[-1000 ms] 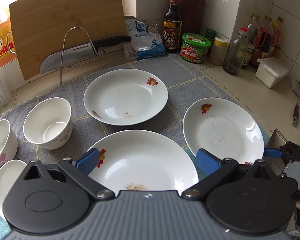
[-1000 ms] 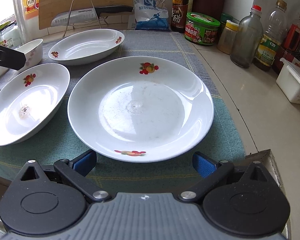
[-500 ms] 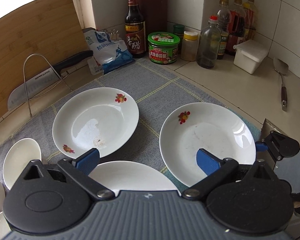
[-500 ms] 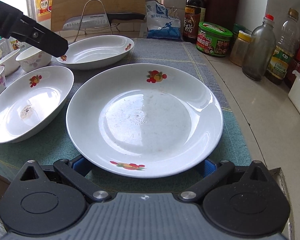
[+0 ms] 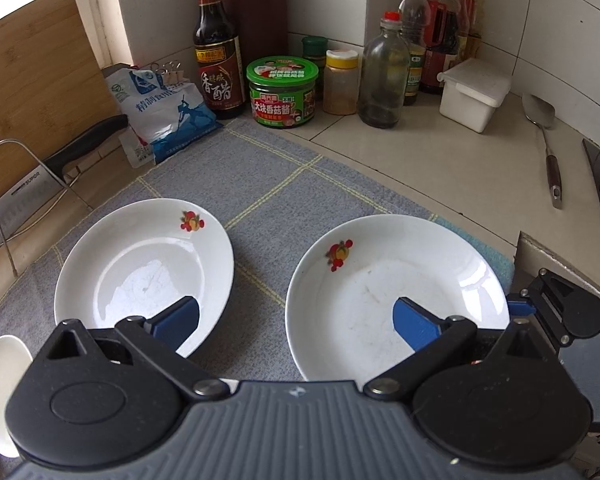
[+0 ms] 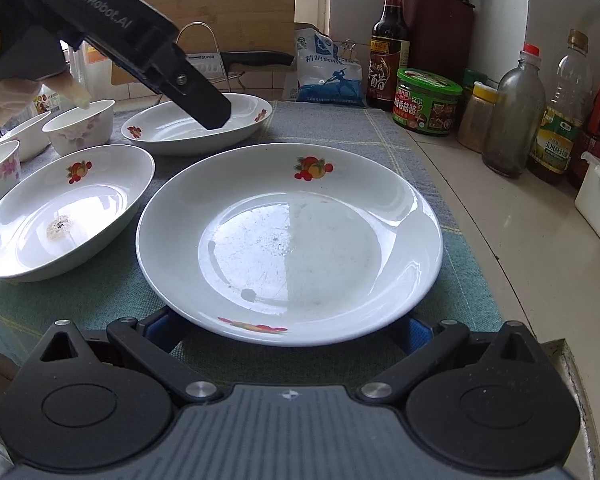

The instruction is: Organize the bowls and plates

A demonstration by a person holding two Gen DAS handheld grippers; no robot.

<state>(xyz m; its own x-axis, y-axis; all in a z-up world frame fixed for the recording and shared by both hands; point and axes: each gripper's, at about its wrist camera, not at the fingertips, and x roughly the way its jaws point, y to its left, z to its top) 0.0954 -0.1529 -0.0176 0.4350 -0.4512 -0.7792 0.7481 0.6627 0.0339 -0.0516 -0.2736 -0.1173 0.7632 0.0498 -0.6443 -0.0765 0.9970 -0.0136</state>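
Grey checked cloth [image 5: 268, 184] covers the desk [image 5: 440, 168] under both my claws, with white tile behind. My right claw [image 6: 288, 330] is released, its blue fingers [image 6: 158, 326] spread wide and now tucked under the near rim of the big flat plate [image 6: 288, 240]; half a second ago they were only reaching that rim, and a second ago they stood clear of it. Left of that plate sits a deep plate [image 6: 64, 212] with a crumb stain, and beyond it another deep plate [image 6: 196, 128], with three small bowls [image 6: 80, 126] further left. My left claw [image 5: 296, 320] hangs open above the gap between the far deep plate and the flat one, having swung rightward past the stained plate it faced earlier. Farthest off stand a vinegar bottle [image 5: 216, 52] and a green jar [image 5: 282, 92].
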